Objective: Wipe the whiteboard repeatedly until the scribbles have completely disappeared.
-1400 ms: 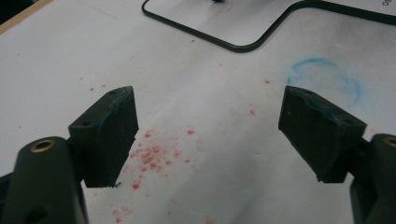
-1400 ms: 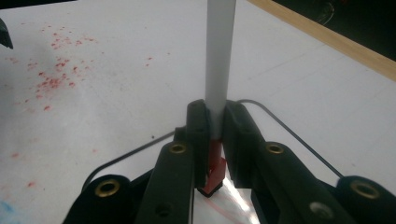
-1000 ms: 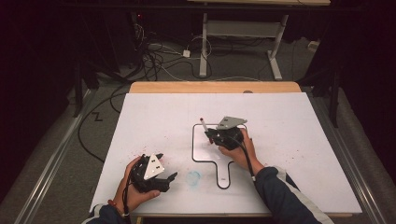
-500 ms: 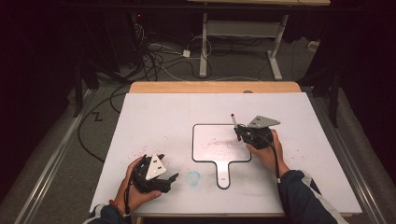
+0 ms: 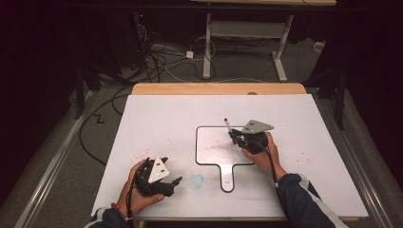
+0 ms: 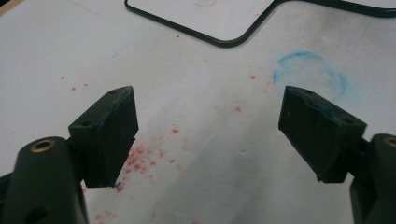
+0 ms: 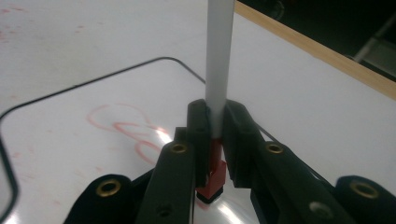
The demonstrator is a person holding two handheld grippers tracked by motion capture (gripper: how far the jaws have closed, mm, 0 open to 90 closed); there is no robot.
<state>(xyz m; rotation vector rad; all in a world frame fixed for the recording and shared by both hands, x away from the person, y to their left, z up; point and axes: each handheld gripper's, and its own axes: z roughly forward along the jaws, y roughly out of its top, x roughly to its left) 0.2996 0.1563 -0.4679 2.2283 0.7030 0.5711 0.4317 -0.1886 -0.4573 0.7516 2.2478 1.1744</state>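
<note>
We find the right gripper (image 5: 236, 136) over the right half of the small whiteboard (image 5: 209, 142), its jaws clamped on a white marker (image 5: 227, 124) with a red end. In the high view the marker rises out of the jaws and leans toward the far left, its far end above the board's far edge. In the right gripper view the marker (image 7: 219, 60) stands as a long white shaft running up out of frame, while its red end (image 7: 212, 179) sits low between the jaws, close to the board surface; whether that end touches the board we cannot tell. Its long axis therefore runs steeply, lower end near the hand, upper end away.

Red scribbles (image 7: 126, 128) lie on the board just left of the clamped marker, so we judge any further stroke would carry the lower end leftward across the board, and the right hand is clearly the nearer one for that.

The left gripper (image 5: 164, 179) rests in the hand at the near left of the table (image 5: 157, 114), well apart from the board. Its jaws stand wide apart and hold nothing. Between them we see red specks (image 6: 140, 156) and a faint blue ring (image 6: 310, 74) on the table surface, with the board's handle edge farther off
</note>
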